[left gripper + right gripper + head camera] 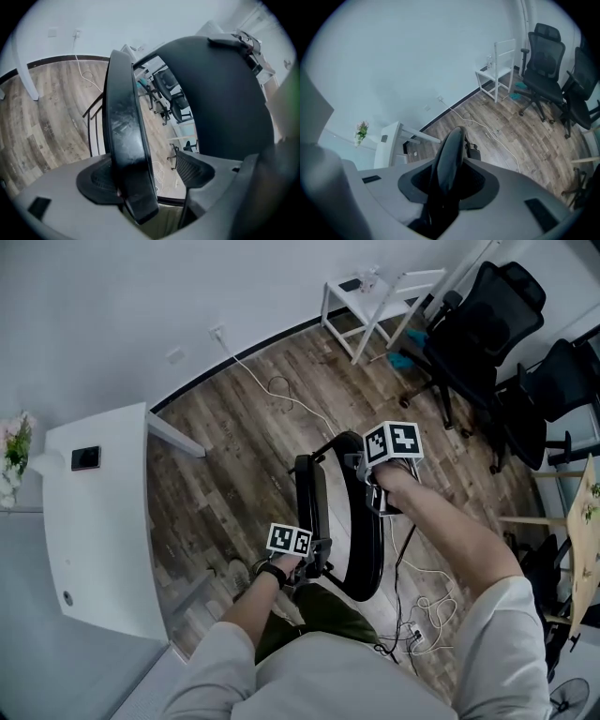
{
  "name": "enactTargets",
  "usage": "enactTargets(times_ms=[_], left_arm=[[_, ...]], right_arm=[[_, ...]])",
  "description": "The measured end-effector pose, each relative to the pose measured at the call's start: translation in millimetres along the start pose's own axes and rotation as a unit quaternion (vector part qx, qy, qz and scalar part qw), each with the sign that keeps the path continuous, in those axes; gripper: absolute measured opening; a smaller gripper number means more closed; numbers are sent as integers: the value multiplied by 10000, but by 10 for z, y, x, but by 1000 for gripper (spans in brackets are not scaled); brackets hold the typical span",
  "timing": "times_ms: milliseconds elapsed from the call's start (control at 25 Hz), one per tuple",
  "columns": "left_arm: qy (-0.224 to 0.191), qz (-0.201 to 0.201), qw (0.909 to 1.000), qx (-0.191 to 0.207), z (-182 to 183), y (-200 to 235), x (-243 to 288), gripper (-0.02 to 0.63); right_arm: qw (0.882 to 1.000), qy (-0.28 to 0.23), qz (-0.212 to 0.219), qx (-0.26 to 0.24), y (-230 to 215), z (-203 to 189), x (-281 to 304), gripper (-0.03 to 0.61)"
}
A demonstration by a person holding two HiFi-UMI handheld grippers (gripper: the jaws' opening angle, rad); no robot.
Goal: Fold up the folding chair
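**A:** What is standing around the work in the head view?

**B:** The black folding chair (pixel 361 592) is standing on the grey-brown wood-plank floor (pixel 234 456) just in front of the person. Its narrower panel (pixel 311 502) and wider panel (pixel 373 554) are upright and near each other. A white rectangular table (pixel 103 531) is sitting well apart on the left, with pale pink flowers (pixel 16 442) at its far end. Black mesh office chairs (pixel 487 324) and a white slatted chair (pixel 375 292) are lining the far wall, and a thin white cable (pixel 281 390) is trailing across the planks.

**A:** And the tools?

**B:** The left gripper (pixel 317 570) is sitting at the narrower panel's near end and the right gripper (pixel 373 495) at the wider panel's top. The person's forearms (pixel 441 531) are covering part of the rim, and the chair's legs are staying out of sight.

**A:** What is the left gripper view giving?

**B:** Its jaws are standing wide apart. The narrower panel's edge is lying against the left pad (pixel 96 180), while the right pad (pixel 194 168) is touching nothing. The wider panel is blocking most of the room on the right.

**A:** And the right gripper view?

**B:** Those jaws are clamping the wider panel's edge, with both pads pressing on it. The gripper's grey body is hiding the panel's lower part
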State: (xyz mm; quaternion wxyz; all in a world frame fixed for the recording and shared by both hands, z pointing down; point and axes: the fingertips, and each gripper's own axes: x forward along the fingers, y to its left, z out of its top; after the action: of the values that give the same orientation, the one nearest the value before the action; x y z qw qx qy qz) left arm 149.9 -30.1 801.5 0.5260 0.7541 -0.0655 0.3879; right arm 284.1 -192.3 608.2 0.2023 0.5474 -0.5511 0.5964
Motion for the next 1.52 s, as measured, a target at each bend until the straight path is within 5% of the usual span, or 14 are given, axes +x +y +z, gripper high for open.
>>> enactTargets(times_ms=[360,880,1200,1400,1520], left_arm=[[560,-324,9959,634,26,-379,288,370],[529,-590,9952,577,110,-478,391,371],[290,-627,9966,448,-22,-448,-349,383],[-367,-1434,9879,455,55,-1344,-1285,383],[-723,-1278,9871,644,103,-1745,-1543,385]], right_arm=[[9998,-34,23,178,160,10,-20,156],[9996,-42,26,279,244,19,33,160],[9998,188,-90,-21,416,-27,138,150],[9997,205,-134,-70,459,-22,129,150],[9996,208,-182,-75,525,-30,169,150]])
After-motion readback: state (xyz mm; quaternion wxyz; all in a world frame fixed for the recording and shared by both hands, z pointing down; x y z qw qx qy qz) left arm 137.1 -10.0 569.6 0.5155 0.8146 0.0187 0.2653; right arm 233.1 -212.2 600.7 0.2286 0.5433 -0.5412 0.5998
